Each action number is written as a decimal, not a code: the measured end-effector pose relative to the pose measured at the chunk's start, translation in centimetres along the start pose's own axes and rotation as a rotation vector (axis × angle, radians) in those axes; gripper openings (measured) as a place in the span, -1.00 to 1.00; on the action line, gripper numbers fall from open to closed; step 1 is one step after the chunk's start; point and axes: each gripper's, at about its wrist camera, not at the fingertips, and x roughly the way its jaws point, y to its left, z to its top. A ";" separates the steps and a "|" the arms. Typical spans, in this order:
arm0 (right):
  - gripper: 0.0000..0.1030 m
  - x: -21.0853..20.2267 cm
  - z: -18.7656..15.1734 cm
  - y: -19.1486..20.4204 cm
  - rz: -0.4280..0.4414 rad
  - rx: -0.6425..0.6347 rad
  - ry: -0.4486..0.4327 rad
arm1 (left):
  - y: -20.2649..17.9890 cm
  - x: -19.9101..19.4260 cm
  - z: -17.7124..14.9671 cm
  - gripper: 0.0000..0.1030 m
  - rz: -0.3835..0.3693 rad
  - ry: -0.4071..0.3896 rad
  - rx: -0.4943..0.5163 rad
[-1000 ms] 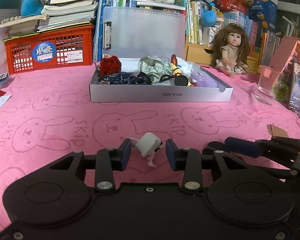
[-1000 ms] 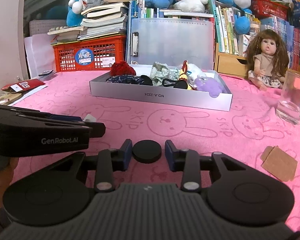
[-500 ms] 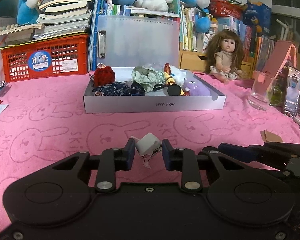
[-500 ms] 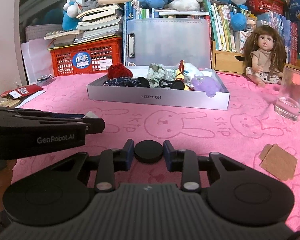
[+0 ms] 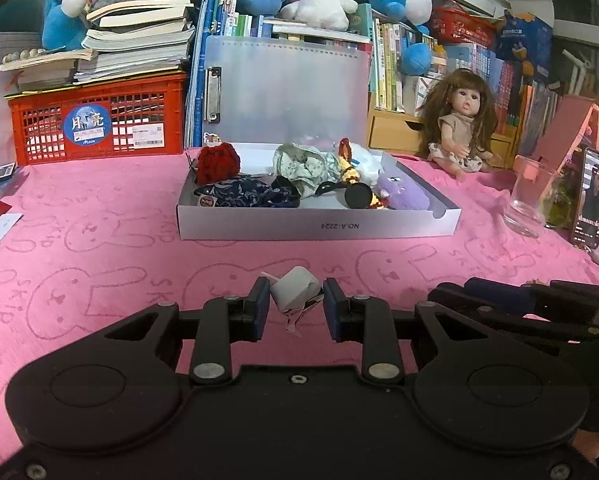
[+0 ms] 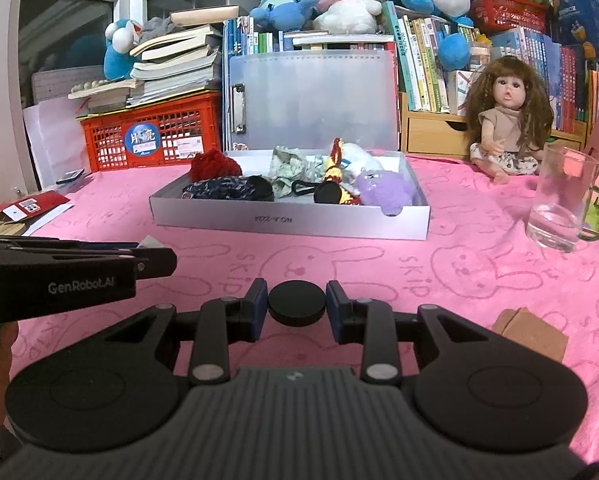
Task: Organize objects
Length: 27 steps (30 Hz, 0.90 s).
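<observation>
Both grippers low over pink cloth (image 5: 99,248), side by side, angled slightly down twd white box (image 5: 319,226). Open cloth btwn them and box front wall; glass (image 6: 559,204) off to right. Left gripper (image 5: 292,305) clamped on small white paper-wrapped piece (image 5: 293,290). Right gripper (image 6: 296,307) clamped on black round disc (image 6: 296,308).

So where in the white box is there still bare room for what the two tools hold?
Bare floor shows in the white box along the back wall between the red pom-pom and the crumpled green cloth. The front and right are crowded: dark patterned cloth, black disc, purple plush.
</observation>
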 end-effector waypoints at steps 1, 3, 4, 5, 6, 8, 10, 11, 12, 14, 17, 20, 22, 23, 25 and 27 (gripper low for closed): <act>-0.29 0.0 0.1 -0.1 -0.001 0.002 -0.002 | 0.0 0.0 0.1 -0.47 0.001 -0.001 -0.001; -0.29 0.0 0.3 -0.2 -0.003 0.005 -0.007 | 0.0 0.1 0.3 -0.47 0.002 -0.004 -0.001; -0.29 0.0 0.4 -0.3 -0.004 0.005 -0.009 | 0.0 0.1 0.3 -0.47 0.002 -0.005 0.000; -0.28 0.0 0.6 -0.4 -0.006 0.005 -0.011 | 0.0 0.1 0.4 -0.47 0.002 -0.007 0.001; -0.28 0.0 0.7 -0.4 -0.007 0.004 -0.014 | 0.0 0.1 0.5 -0.47 0.001 -0.007 0.002; -0.28 0.0 0.9 -0.5 -0.009 0.002 -0.018 | -0.1 0.2 0.6 -0.47 0.001 -0.010 0.004; -0.27 0.0 1.0 -0.5 -0.012 0.001 -0.023 | -0.1 0.3 0.8 -0.47 0.001 -0.011 0.005; -0.27 0.1 1.1 -0.6 -0.013 0.002 -0.024 | -0.1 0.3 0.8 -0.47 0.001 -0.012 0.004; -0.27 0.1 1.2 -0.6 -0.012 0.004 -0.025 | -0.1 0.3 0.8 -0.47 0.001 -0.012 0.004; -0.27 0.1 1.4 -0.7 -0.013 0.008 -0.026 | -0.1 0.3 0.9 -0.47 0.001 -0.012 0.001; -0.27 0.3 1.7 -0.8 -0.015 0.004 -0.029 | -0.1 0.4 1.0 -0.47 0.002 -0.012 0.002; -0.27 0.3 1.9 -0.9 -0.018 0.000 -0.034 | 0.1 0.6 1.2 -0.47 0.006 -0.009 0.000; -0.27 0.4 2.1 -1.0 -0.019 0.002 -0.037 | 0.2 0.7 1.4 -0.47 0.008 -0.010 -0.001; -0.27 0.4 2.2 -1.0 -0.021 0.003 -0.037 | 0.3 0.7 1.5 -0.47 0.009 -0.011 -0.002; -0.27 0.5 2.4 -1.1 -0.024 0.004 -0.039 | 0.4 0.8 1.6 -0.47 0.010 -0.013 -0.003; -0.27 0.6 2.6 -1.2 -0.027 0.007 -0.039 | 0.4 0.9 1.7 -0.47 0.011 -0.014 -0.003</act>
